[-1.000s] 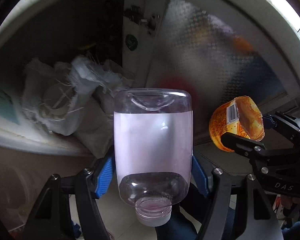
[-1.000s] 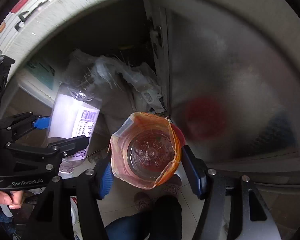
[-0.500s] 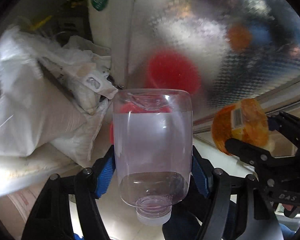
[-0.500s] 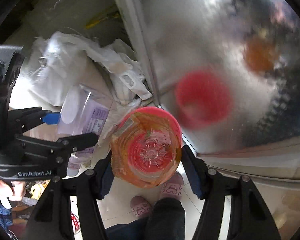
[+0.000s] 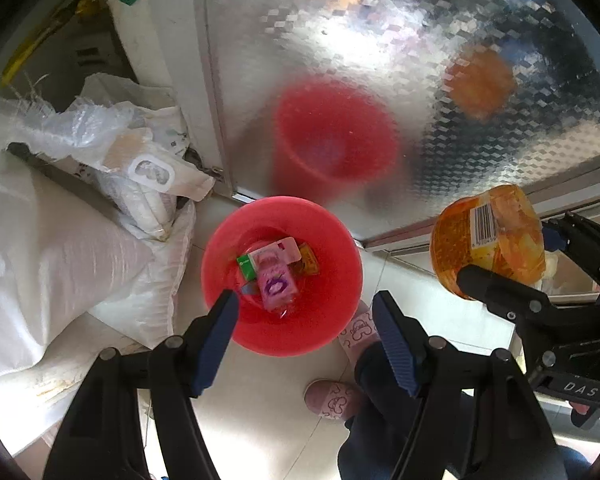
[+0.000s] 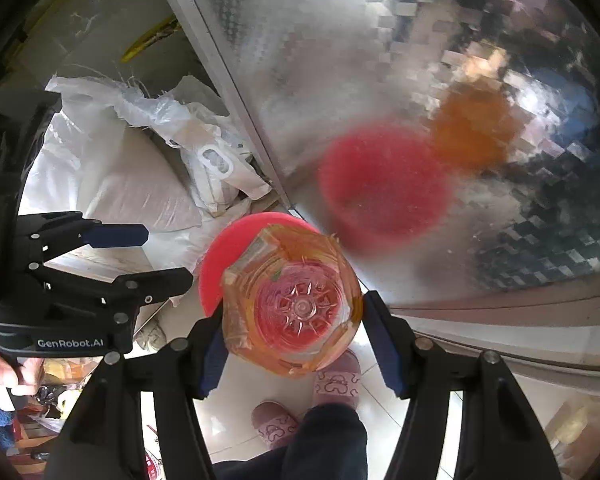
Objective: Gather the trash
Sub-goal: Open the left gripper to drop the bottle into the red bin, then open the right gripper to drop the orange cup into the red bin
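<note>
So the left gripper (image 5: 304,300) was pointing almost straight down over the red bin (image 5: 340,280), jaws spread and nothing between the blue pads. My guess is it was parked there because that's the drop spot. The bin already had some trash in the bottom, small packets and wrappers (image 5: 274,276), including a pink one and a green one.

The right gripper (image 6: 292,312) was the busy one, clamped on the orange-labelled bottle (image 6: 292,304). It had the bottle by the sides, with the clear base facing the wrist camera, so the neck end was presumably pointing down. From that camera the bottle sat right over the near side of the bin's rim. From the left camera it looked off to one side of the bin, so I can't say it was lined up properly. I'd shift it over the middle before letting go, otherwise it could clip the rim and bounce off.

The room looked like a cramped corner. There was a pale tiled floor (image 5: 260,400), and the bin stood just beside a shiny embossed metal panel (image 5: 380,40) that threw back blurry red and orange blobs. White woven sacks (image 5: 60,260) were piled against the bin's other side. The person's pink slippers (image 5: 332,402) and a dark trouser leg were right next to the bin
</note>
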